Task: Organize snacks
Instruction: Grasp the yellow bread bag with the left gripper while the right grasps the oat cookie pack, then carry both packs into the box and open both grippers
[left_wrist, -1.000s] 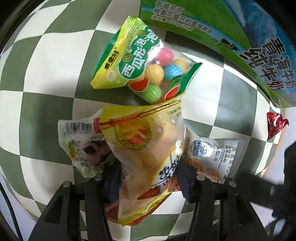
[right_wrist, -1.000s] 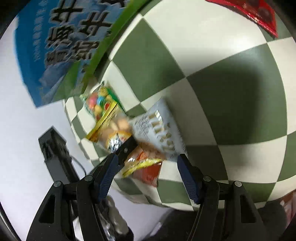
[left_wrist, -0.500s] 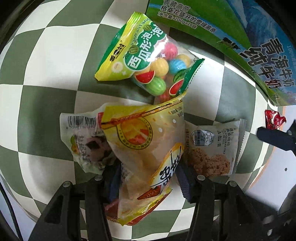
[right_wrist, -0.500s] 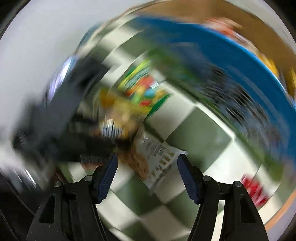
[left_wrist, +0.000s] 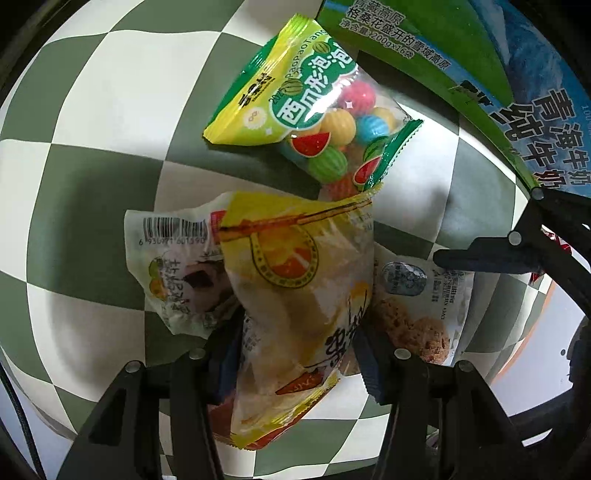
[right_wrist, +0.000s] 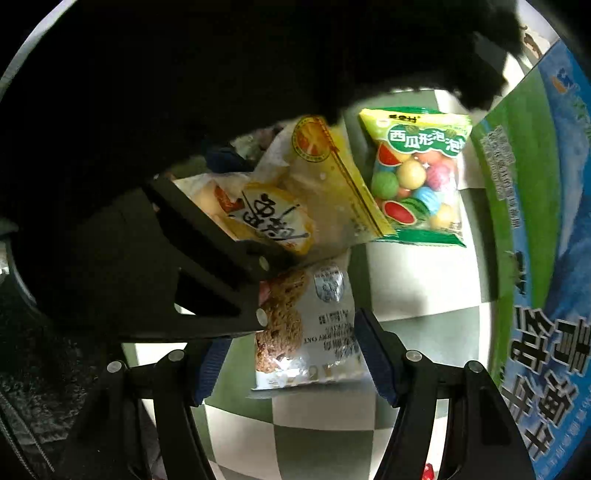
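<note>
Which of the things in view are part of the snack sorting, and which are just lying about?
Job:
yellow cake packet, held in left gripper
oat cookie packet, between right gripper jaws
gumball bag
barcode packet

Lying about:
milk carton box
checkered cloth

A green-and-white checkered cloth (left_wrist: 110, 110) covers the table, and a big blue-and-green milk carton box (left_wrist: 535, 122) lies along its far edge.

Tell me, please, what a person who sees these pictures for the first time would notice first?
Probably the bright bag of watermelon gumballs, lying on the green and white checkered cloth beside the blue and green milk carton. Next, the yellow snack packet gripped by the left gripper, while the right gripper straddles the oat cookie packet.
</note>
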